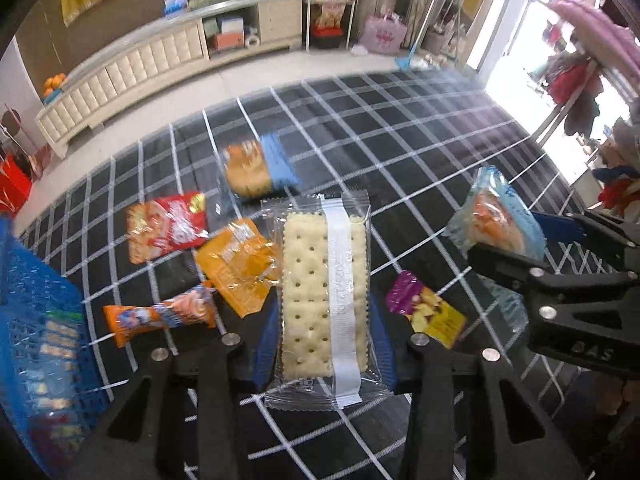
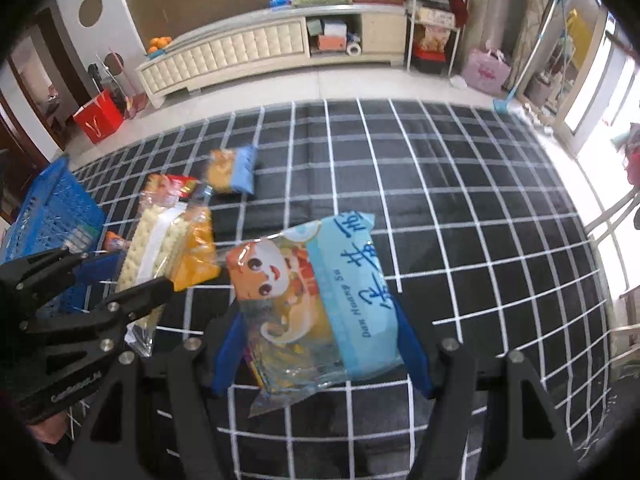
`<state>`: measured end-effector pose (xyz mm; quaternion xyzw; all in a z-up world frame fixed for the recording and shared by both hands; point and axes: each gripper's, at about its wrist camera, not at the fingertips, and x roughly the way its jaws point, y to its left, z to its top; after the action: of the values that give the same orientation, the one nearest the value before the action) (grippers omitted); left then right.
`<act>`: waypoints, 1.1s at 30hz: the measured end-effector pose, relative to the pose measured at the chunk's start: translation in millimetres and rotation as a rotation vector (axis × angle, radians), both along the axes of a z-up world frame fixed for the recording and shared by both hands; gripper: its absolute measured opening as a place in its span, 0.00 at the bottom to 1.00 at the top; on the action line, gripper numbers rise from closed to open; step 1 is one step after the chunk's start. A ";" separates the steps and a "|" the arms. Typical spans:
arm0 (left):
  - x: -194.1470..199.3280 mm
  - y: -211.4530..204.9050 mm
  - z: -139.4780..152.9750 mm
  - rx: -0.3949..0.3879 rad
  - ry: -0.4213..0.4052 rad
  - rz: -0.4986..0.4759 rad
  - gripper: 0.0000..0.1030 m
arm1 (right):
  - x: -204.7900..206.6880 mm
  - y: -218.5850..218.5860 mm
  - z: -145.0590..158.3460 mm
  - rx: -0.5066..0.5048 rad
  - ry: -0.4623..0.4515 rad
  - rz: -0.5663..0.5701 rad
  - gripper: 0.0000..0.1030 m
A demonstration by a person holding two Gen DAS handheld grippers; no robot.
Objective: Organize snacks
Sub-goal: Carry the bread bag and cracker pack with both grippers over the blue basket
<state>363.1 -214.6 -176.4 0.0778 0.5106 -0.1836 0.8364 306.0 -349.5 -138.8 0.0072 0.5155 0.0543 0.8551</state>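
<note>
here flat crinkly cracker pack [image 1: 325,300], puffy glossy blue packet [image 2: 320,300].

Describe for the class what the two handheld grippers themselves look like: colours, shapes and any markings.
Both grippers are matte black plastic with blue finger pads. The left gripper has angular, strut-like finger arms with triangular cut-outs and round silver pivot pins. The right gripper is built alike, with the same silver pins and blue pads. Small raised lettering shows on each gripper's body where the other camera sees it, too blurred to read fully. No cables or sleeves are visible.
</note>
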 end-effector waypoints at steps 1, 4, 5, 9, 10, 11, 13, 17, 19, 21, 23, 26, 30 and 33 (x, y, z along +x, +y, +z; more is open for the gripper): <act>-7.2 3.2 11.5 -0.009 -0.020 0.000 0.38 | -4.0 3.7 9.0 -0.001 -0.015 0.006 0.70; -22.7 18.7 39.9 -0.036 -0.064 0.011 0.38 | -14.5 14.1 34.2 -0.004 -0.058 0.017 0.70; -28.6 26.1 48.0 -0.041 -0.077 0.015 0.38 | -17.7 17.7 41.7 -0.002 -0.070 0.022 0.70; -54.1 50.0 83.1 -0.059 -0.142 0.039 0.38 | -33.6 42.0 74.6 -0.004 -0.125 0.051 0.70; -60.2 57.3 91.4 -0.062 -0.161 0.048 0.38 | -38.5 52.5 84.2 -0.008 -0.141 0.065 0.70; -66.9 65.8 100.1 -0.068 -0.180 0.058 0.38 | -41.5 61.4 90.7 -0.010 -0.151 0.079 0.70; -79.4 84.2 114.5 -0.084 -0.207 0.080 0.38 | -48.6 80.4 102.4 -0.012 -0.170 0.109 0.70; -97.9 130.6 138.5 -0.108 -0.242 0.135 0.38 | -61.7 115.5 121.1 -0.004 -0.203 0.155 0.70; -107.0 152.5 146.5 -0.103 -0.258 0.159 0.38 | -66.4 132.5 128.0 0.009 -0.213 0.172 0.70; -118.2 176.8 154.6 -0.090 -0.280 0.180 0.38 | -71.0 149.4 134.6 0.005 -0.231 0.195 0.70; -125.9 199.2 159.8 -0.080 -0.290 0.205 0.38 | -74.3 165.0 138.7 0.007 -0.246 0.220 0.70; -135.0 230.3 165.1 -0.054 -0.287 0.254 0.38 | -77.1 188.6 141.9 0.022 -0.255 0.249 0.70; -141.1 265.7 169.6 -0.017 -0.283 0.292 0.38 | -73.2 214.4 138.9 0.032 -0.251 0.288 0.70; -145.5 292.1 173.7 -0.005 -0.286 0.314 0.38 | -68.0 235.1 135.8 0.038 -0.246 0.314 0.70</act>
<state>217.6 77.6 -2.7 0.0206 0.3922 -0.0395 0.9188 238.1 -114.4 -2.9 -0.0641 0.4008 0.1972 0.8924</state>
